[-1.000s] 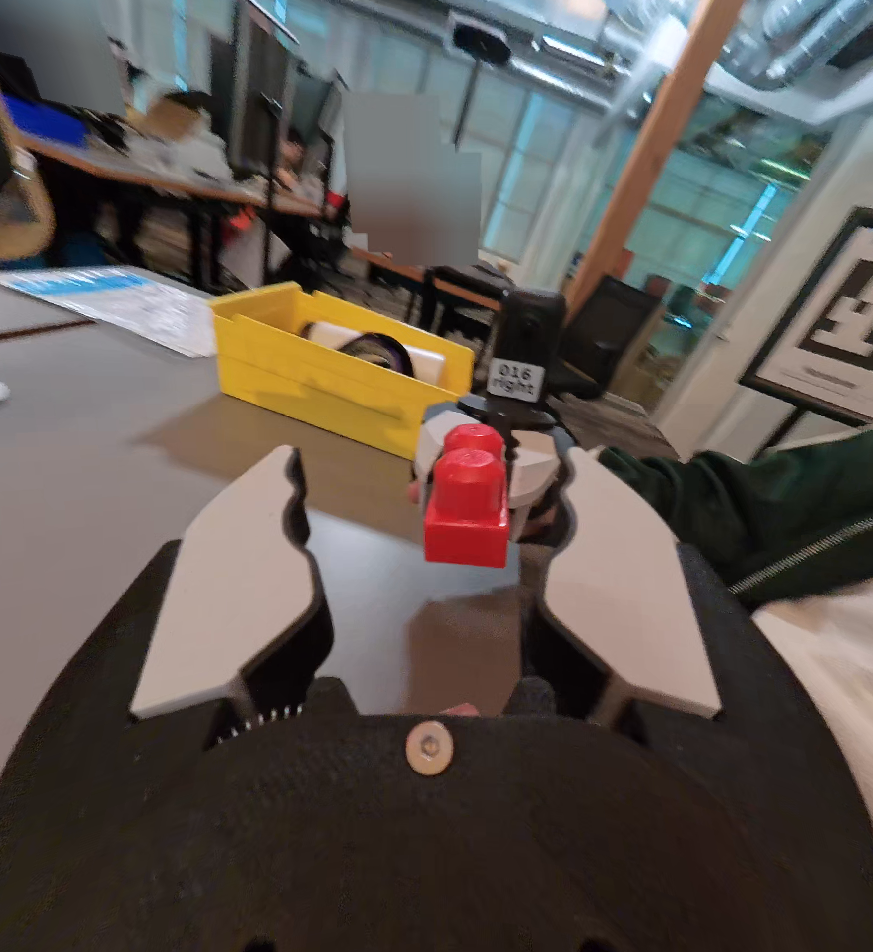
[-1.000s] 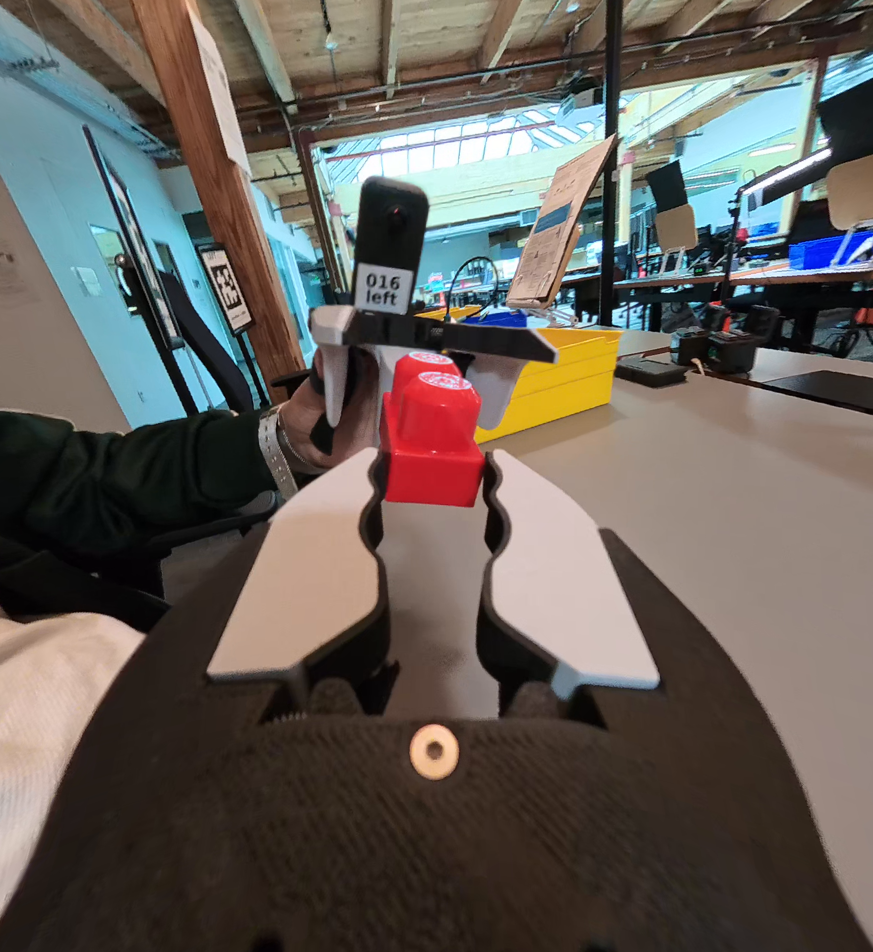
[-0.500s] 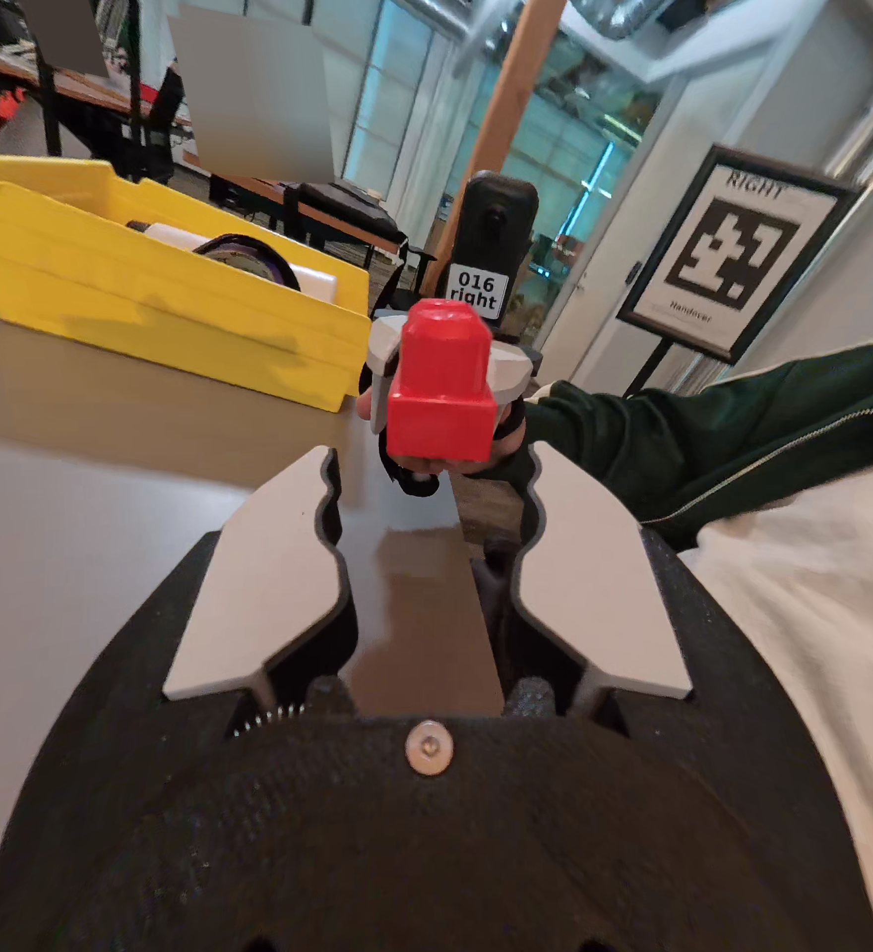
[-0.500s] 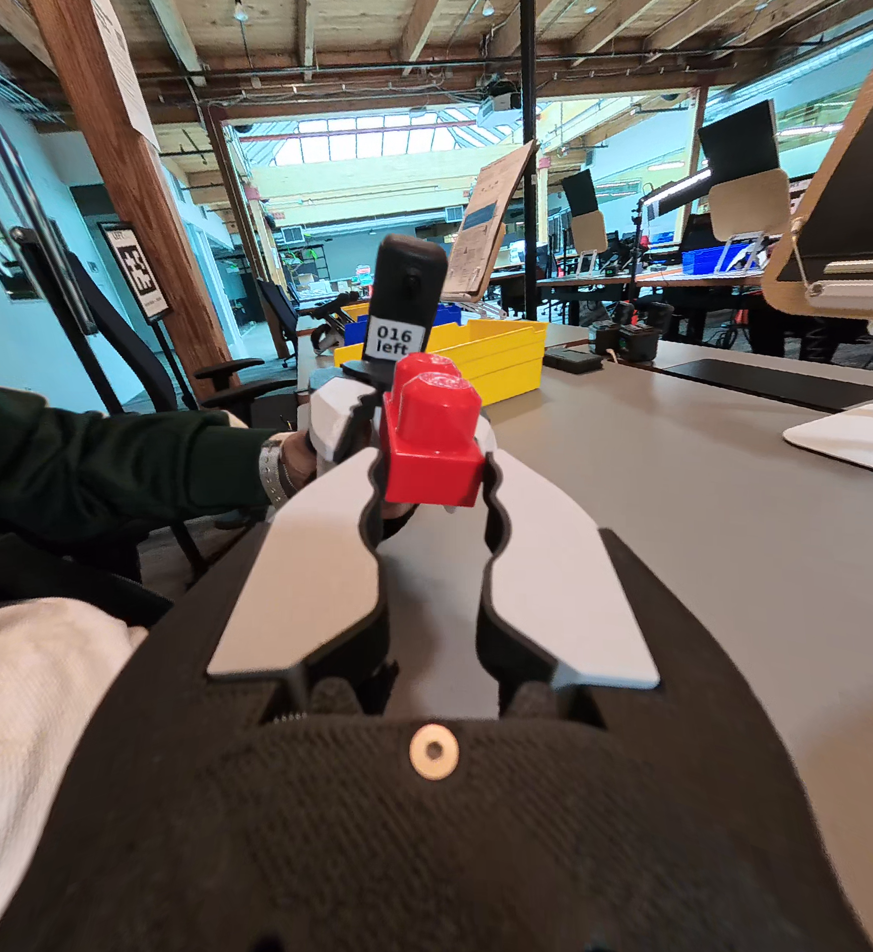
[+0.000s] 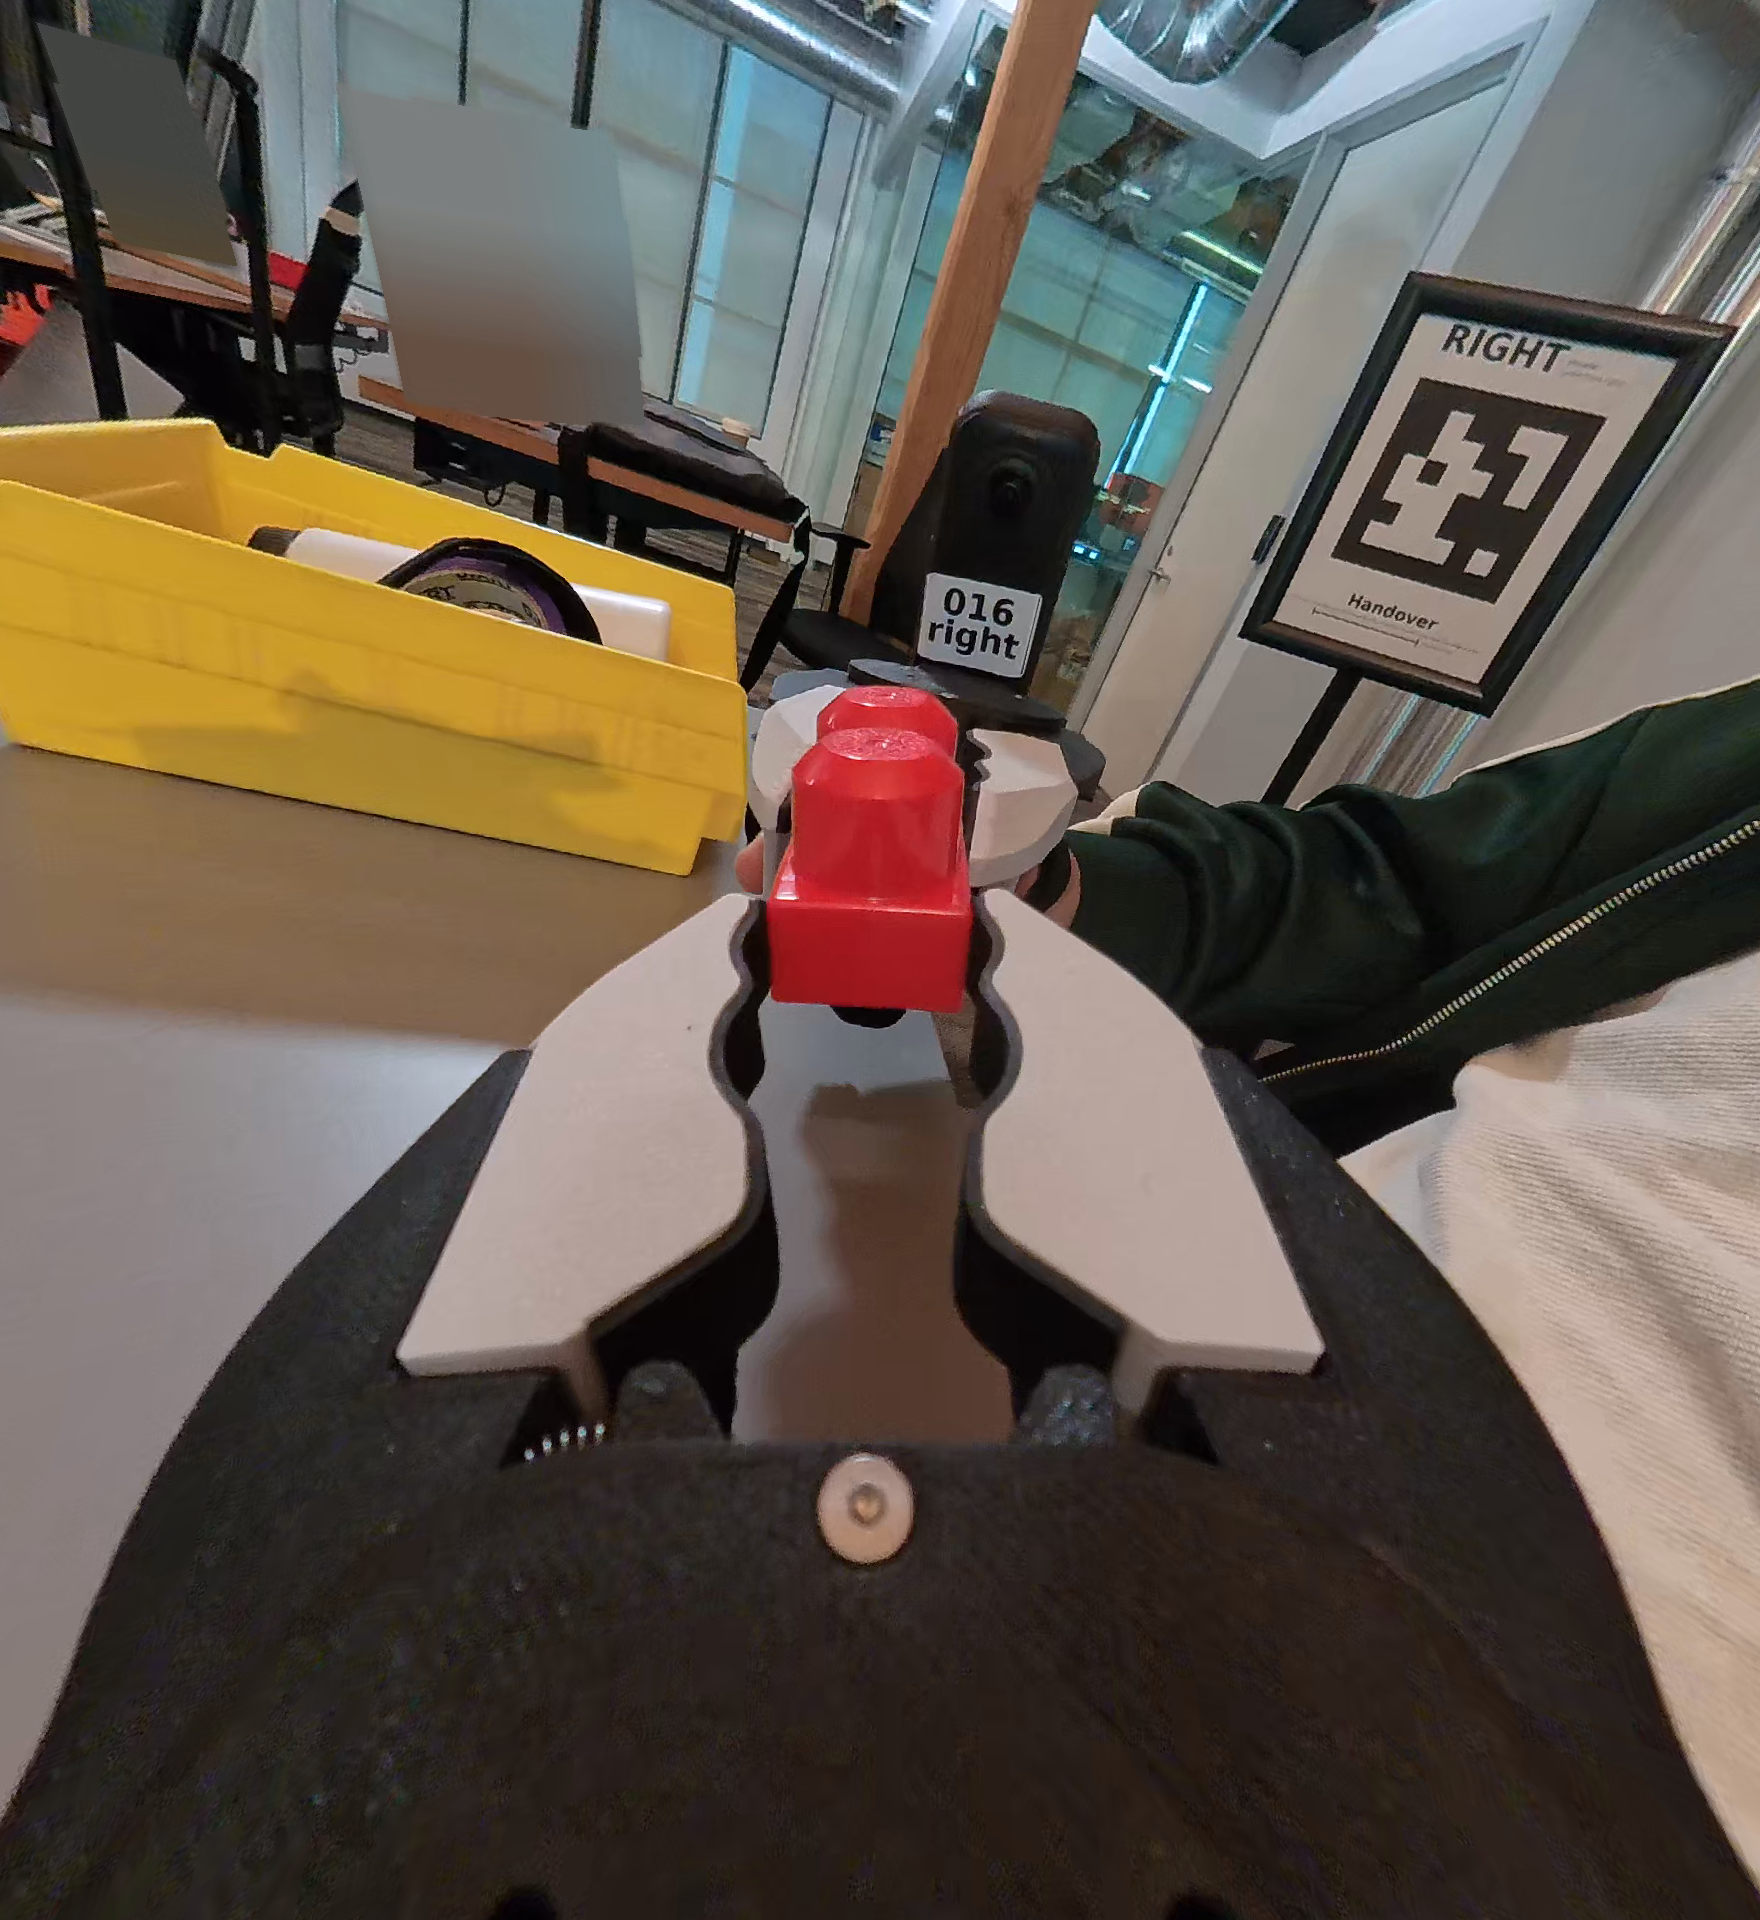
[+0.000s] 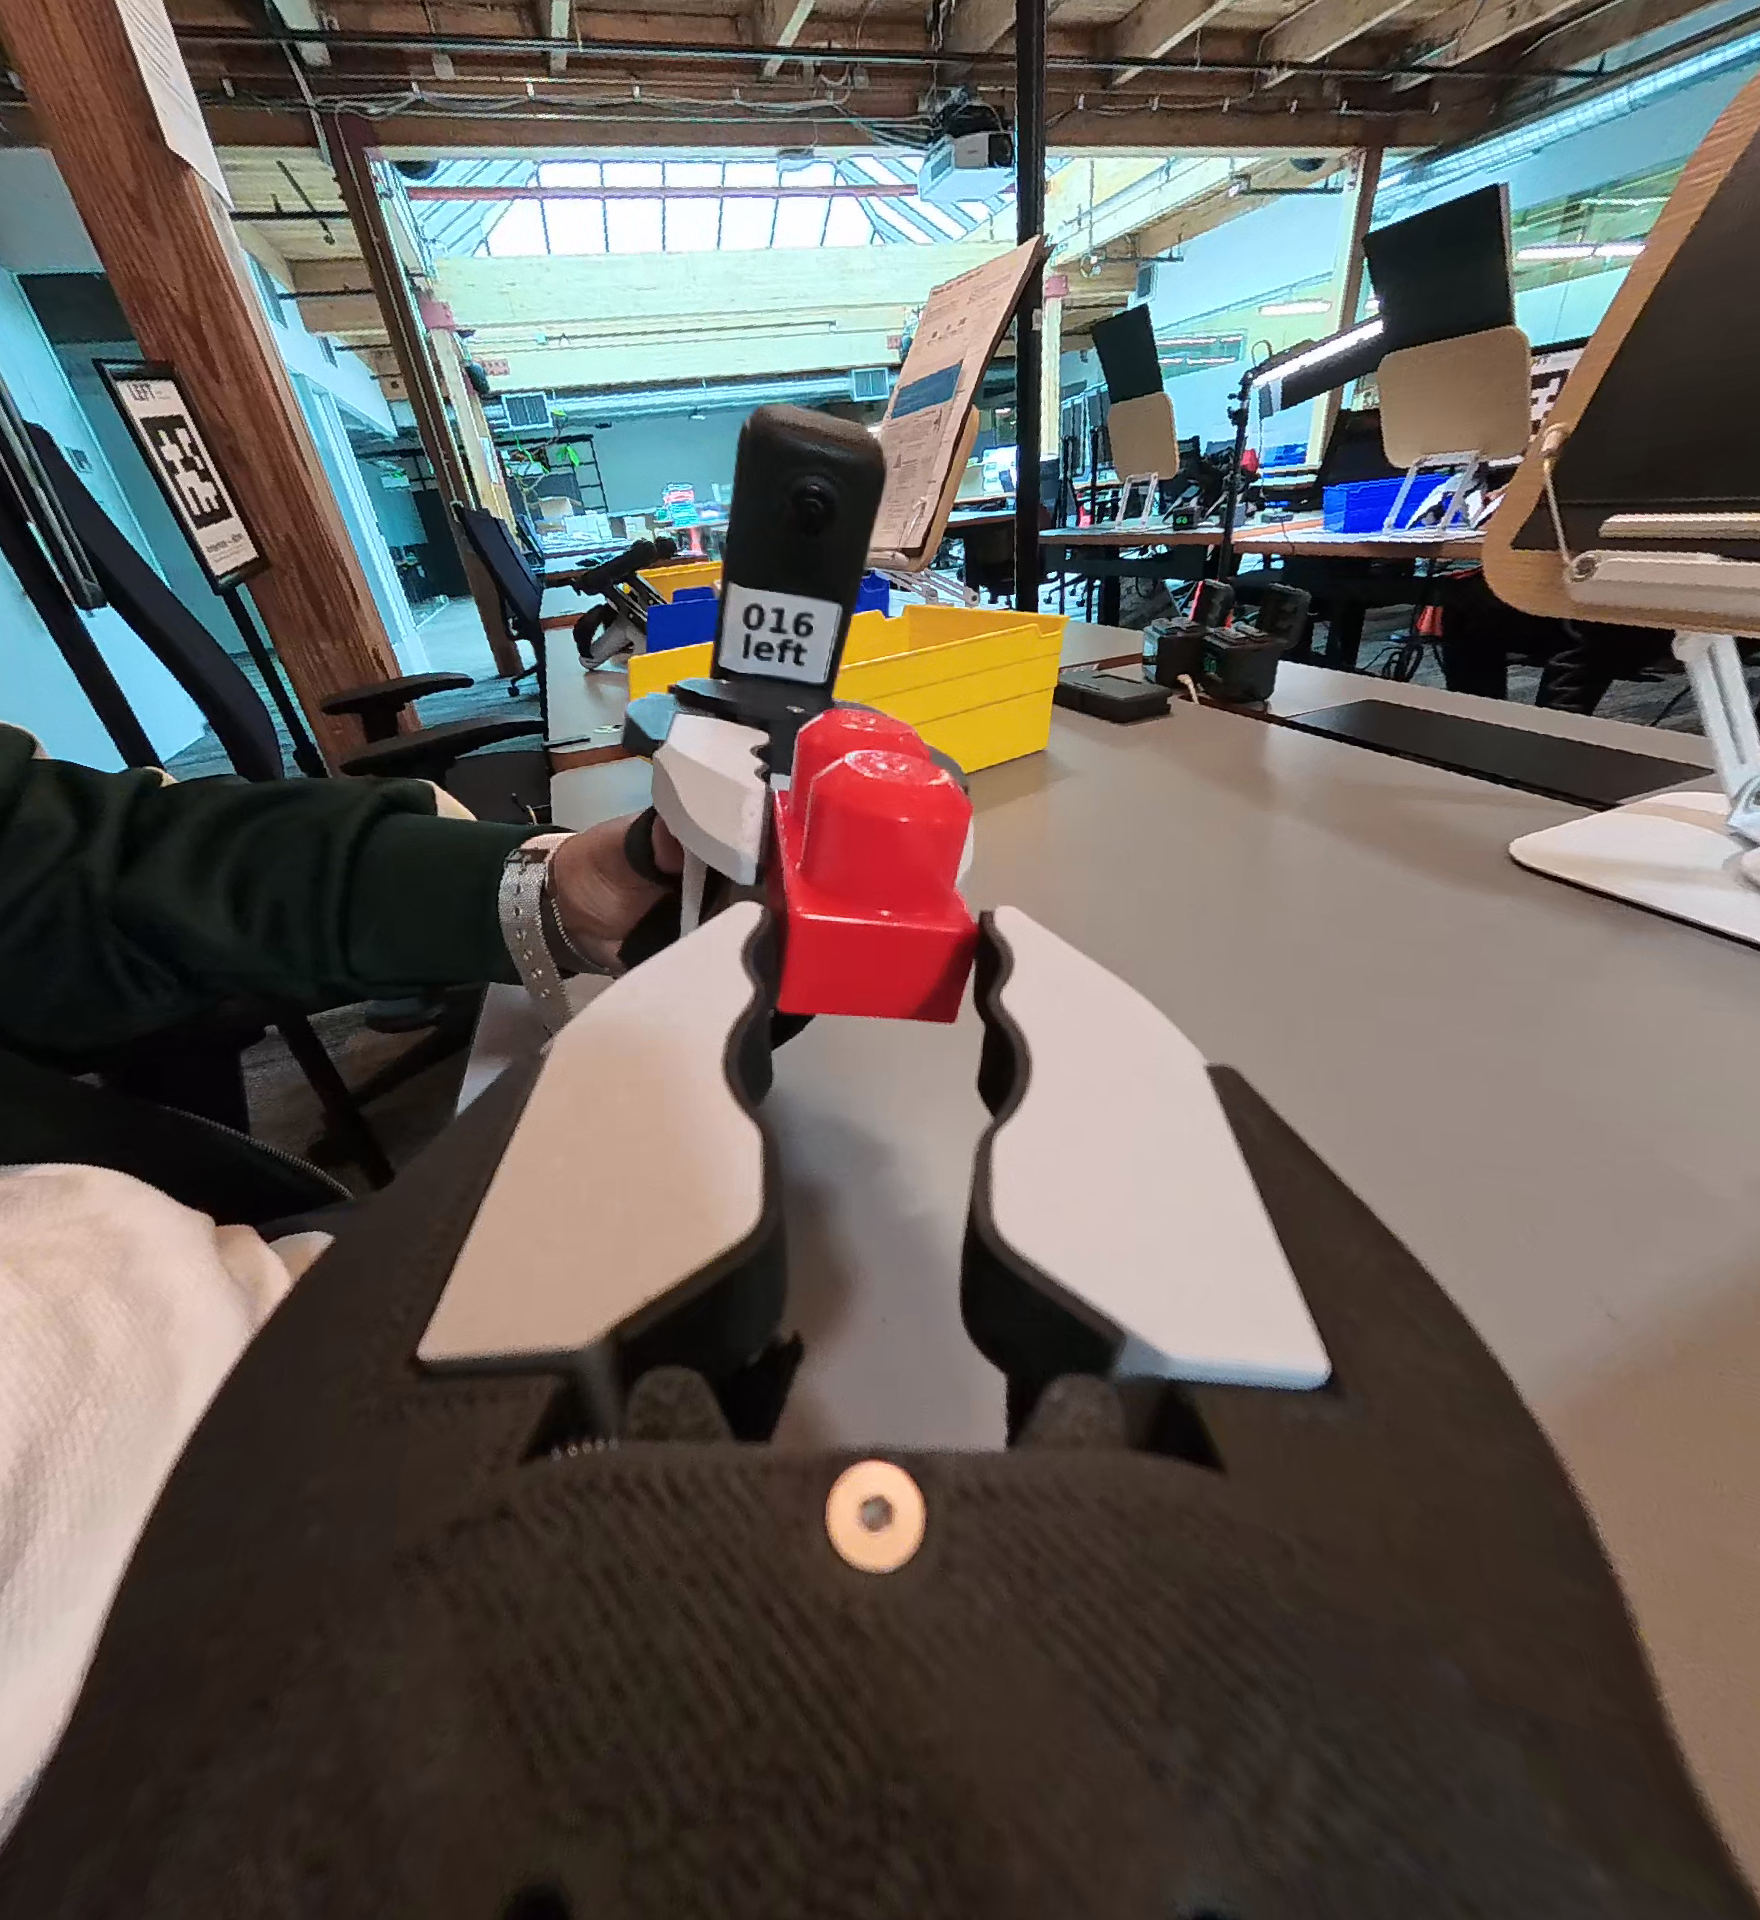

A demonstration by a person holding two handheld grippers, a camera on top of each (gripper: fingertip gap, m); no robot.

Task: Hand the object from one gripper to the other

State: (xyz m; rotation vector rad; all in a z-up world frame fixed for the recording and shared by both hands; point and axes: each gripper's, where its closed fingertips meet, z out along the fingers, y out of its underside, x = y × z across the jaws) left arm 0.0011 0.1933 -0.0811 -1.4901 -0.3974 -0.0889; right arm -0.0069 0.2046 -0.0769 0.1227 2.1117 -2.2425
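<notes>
Gripping from opposite ends, the left gripper (image 5: pixel 865 920) and the right gripper (image 6: pixel 871 930) both have their fingers pressed against the base of the red block (image 5: pixel 871 883), held studs-up in the air above the grey table (image 5: pixel 180 1039). A yellow bin (image 5: pixel 336 707) sits far left on the table.

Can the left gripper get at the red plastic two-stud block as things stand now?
Probably yes: the red plastic two-stud block already sits between the left gripper fingers, nothing intervening. The right gripper grips its far end.
</notes>
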